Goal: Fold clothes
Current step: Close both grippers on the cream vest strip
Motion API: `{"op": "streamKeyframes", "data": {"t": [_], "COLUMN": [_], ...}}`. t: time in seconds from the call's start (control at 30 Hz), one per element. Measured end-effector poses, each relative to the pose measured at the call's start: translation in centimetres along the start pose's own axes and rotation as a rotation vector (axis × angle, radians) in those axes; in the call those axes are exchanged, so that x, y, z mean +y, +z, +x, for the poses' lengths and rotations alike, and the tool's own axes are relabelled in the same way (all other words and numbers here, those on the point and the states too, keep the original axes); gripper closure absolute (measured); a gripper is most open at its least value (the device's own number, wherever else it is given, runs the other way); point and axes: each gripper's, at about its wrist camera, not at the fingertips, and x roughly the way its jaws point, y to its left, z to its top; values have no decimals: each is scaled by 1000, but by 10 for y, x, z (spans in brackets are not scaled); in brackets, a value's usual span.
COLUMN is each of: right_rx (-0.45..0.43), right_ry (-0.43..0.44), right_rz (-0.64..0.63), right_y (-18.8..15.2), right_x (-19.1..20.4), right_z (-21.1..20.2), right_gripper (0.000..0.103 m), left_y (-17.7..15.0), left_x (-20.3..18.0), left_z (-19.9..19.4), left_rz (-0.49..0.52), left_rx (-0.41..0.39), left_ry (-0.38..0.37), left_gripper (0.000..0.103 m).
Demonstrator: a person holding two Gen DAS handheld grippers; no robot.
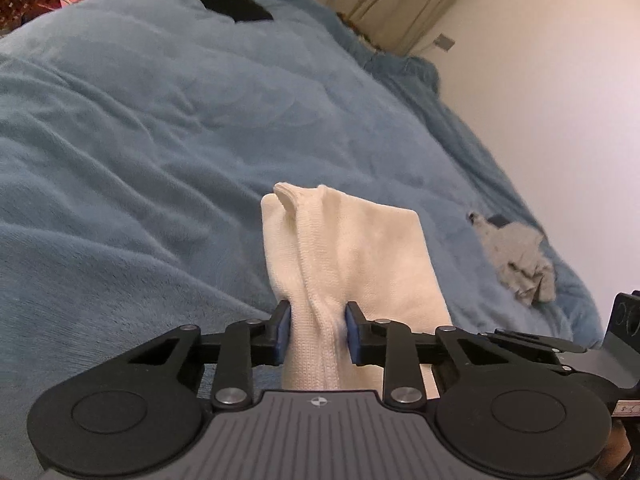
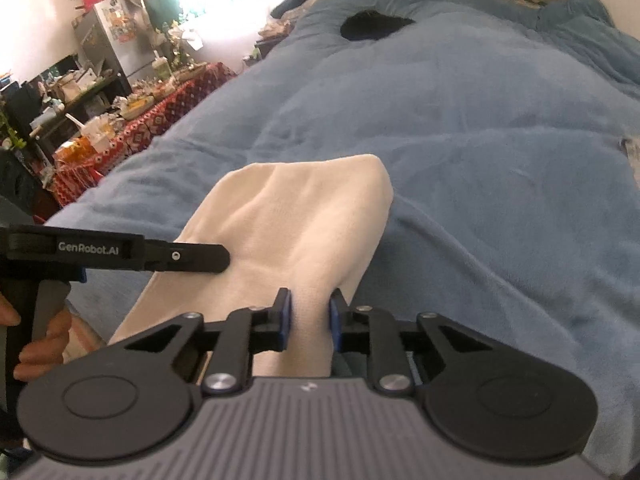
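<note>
Left gripper (image 1: 318, 330): both blue-padded jaws closed inward, pinching a gathered ridge of the cream cloth (image 1: 352, 248) between the pads, the rest of the cloth extending forward beyond the jaws. Right gripper (image 2: 310, 326): jaws likewise drawn in, clamping a fold of the same cloth between the pads. In the right wrist view the left gripper enters from the left of the jaws, its handle held by a hand (image 2: 40, 344) with fingers wrapped round.
</note>
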Motion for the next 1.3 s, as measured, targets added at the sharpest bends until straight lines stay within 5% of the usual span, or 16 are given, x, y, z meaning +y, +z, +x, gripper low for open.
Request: {"op": "streamKeyframes", "data": {"t": [0.3,0.67,0.9,1.1,1.3], "right_rx": [-43,-14,74,138,157], "right_ry": [99,292,269,193,201], "right_rz": [-88,-68,-47,-67,-72], "right_y": [54,134,136,111,105], "right_x": [65,213,274,299,291], "right_z": [-5,84,165,224,220], "right_gripper": [82,82,82,81,76], "left_y": [43,106,127,107,100], "left_x": [22,133,216,260,262], "left_z": [-87,-186,-178,-144,-154], "left_rz": [-24,-77,-157,-198,-155], "left_rx": [-139,-246,-167,-95,-108], "left_ry": [68,309,382,379,372], "left_gripper": [76,76,76,75,71]}}
